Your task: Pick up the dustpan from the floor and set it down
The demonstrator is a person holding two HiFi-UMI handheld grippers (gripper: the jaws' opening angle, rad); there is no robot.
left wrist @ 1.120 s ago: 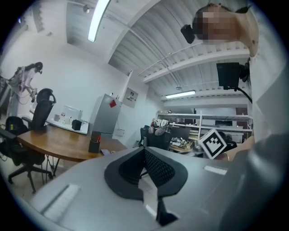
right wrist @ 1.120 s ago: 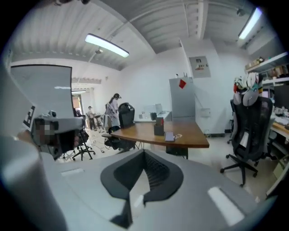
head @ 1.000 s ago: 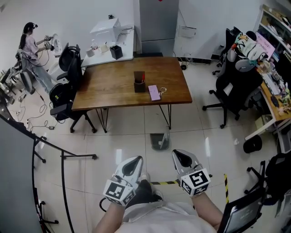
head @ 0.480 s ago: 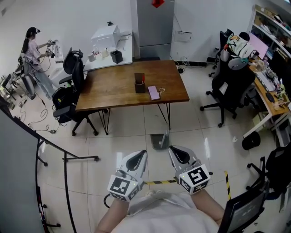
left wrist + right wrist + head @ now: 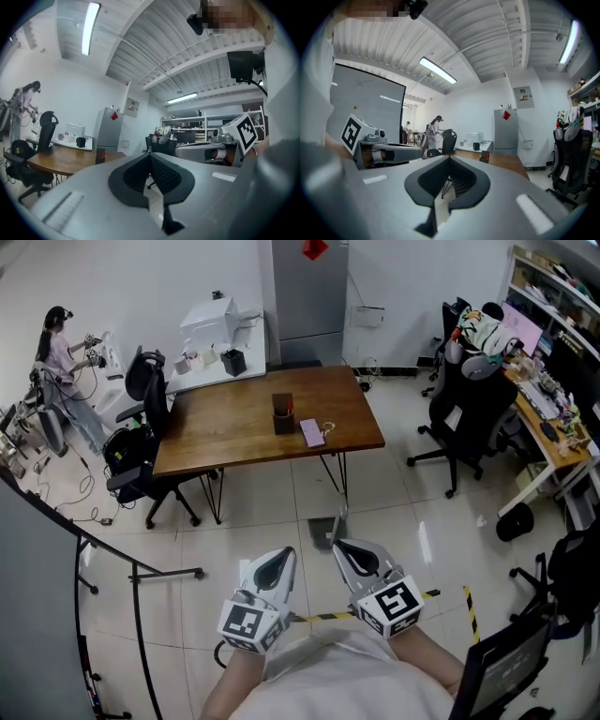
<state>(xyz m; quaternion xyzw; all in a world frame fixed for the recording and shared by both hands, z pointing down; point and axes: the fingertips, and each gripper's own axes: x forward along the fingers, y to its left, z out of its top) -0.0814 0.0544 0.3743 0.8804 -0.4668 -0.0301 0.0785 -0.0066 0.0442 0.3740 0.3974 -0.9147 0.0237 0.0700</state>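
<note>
Tiled floor (image 5: pixel 253 521), wide and mostly bare in the middle. Wooden table (image 5: pixel 244 427) on thin black legs stands across the far side of that bare stretch. Black office chair (image 5: pixel 469 418) off to the right, another chair (image 5: pixel 141 442) tucked at the table's left end, and a black pipe rack (image 5: pixel 131 568) along the left. Dustpan (image 5: pixel 321 531) sits on the floor just in front of the table's near edge, close to the right-hand legs, grey, with its handle seeming to stand up; no gripper touches it. Left hand-held gripper (image 5: pixel 278 561) and right hand-held gripper (image 5: pixel 349 551) are held side by side low in the head view. Both have their jaws closed together and nothing between them; each gripper view shows only the room past its jaws. Stage: a pan resting on tile with both grippers empty fits a pan waiting to be lifted, and equally one already put back; the pictures do not settle which. Room: open tile on the near side and to the right of the pan. The table legs and edge crowd its far side. A striped tape line (image 5: pixel 441 593) crosses the floor near the person.
</note>
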